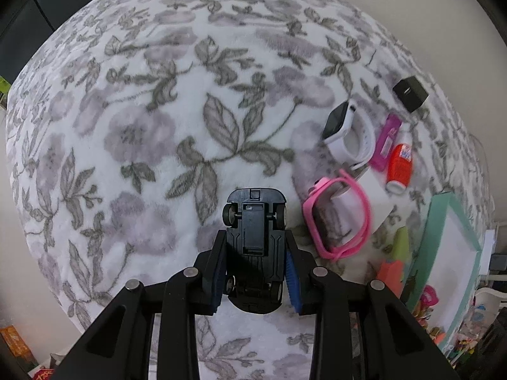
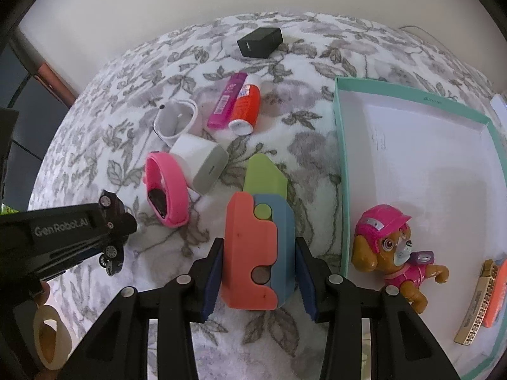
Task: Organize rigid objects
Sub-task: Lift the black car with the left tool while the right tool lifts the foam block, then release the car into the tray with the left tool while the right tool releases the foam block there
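Left wrist view: left gripper [image 1: 256, 253] fingers clamp a black toy car [image 1: 253, 240], underside up. Right gripper [image 2: 258, 272] fingers grip a coral-and-blue toy [image 2: 256, 247] on the floral blanket [image 2: 126, 117].

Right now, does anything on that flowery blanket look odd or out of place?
The small dark toy car is clamped wheels-up in the left gripper. The white-banded smartwatch, pink tube and orange-labelled bottle lie jumbled outside the teal-rimmed box.

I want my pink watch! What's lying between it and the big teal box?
In the right wrist view, the orange, blue and green plastic toy lies between the pink watch and the teal box.
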